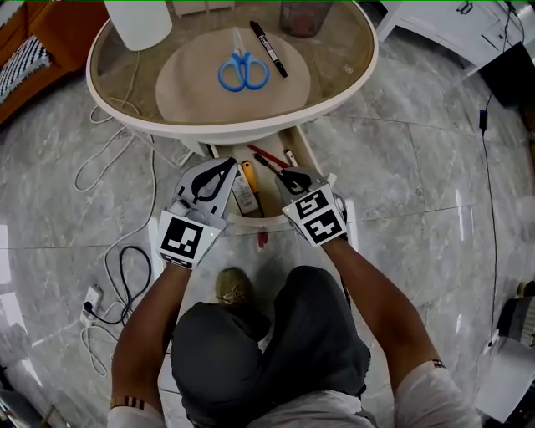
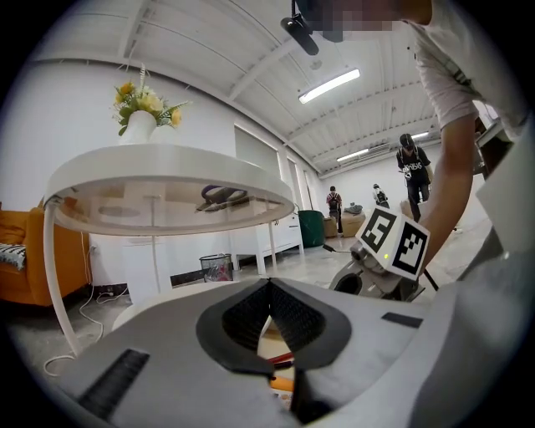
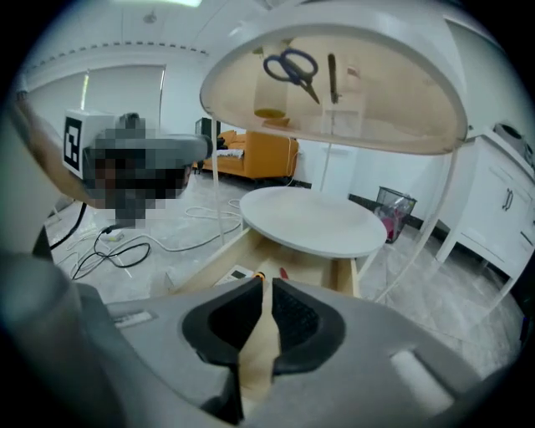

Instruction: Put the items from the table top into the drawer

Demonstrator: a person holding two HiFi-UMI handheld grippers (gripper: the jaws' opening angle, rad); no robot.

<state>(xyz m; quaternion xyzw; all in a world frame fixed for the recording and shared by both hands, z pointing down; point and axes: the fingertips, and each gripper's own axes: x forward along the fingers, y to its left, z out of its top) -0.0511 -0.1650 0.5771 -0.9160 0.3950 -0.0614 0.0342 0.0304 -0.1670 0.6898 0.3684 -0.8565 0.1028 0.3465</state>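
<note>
Blue-handled scissors (image 1: 243, 71) and a black marker (image 1: 268, 48) lie on the round glass table top (image 1: 351, 67). Seen from below through the glass in the right gripper view are the scissors (image 3: 292, 67) and the marker (image 3: 332, 77). Under the table the wooden drawer (image 1: 310, 155) stands pulled out. It holds a red pen (image 1: 261, 155), an orange-tipped item (image 1: 248, 178) and a white remote (image 1: 244, 196). My left gripper (image 1: 227, 163) (image 2: 269, 282) hovers at the drawer's left, jaws together and empty. My right gripper (image 1: 284, 175) (image 3: 264, 280) tilts down over the drawer's front; its jaws stand a narrow slit apart with only drawer wood showing through.
A white vase (image 1: 138, 21) and a dark cup (image 1: 305, 17) stand at the table's far side. Cables (image 1: 125, 276) and a power strip (image 1: 90, 303) lie on the marble floor at left. An orange sofa (image 1: 33, 42) is far left, a white cabinet (image 1: 460, 25) far right.
</note>
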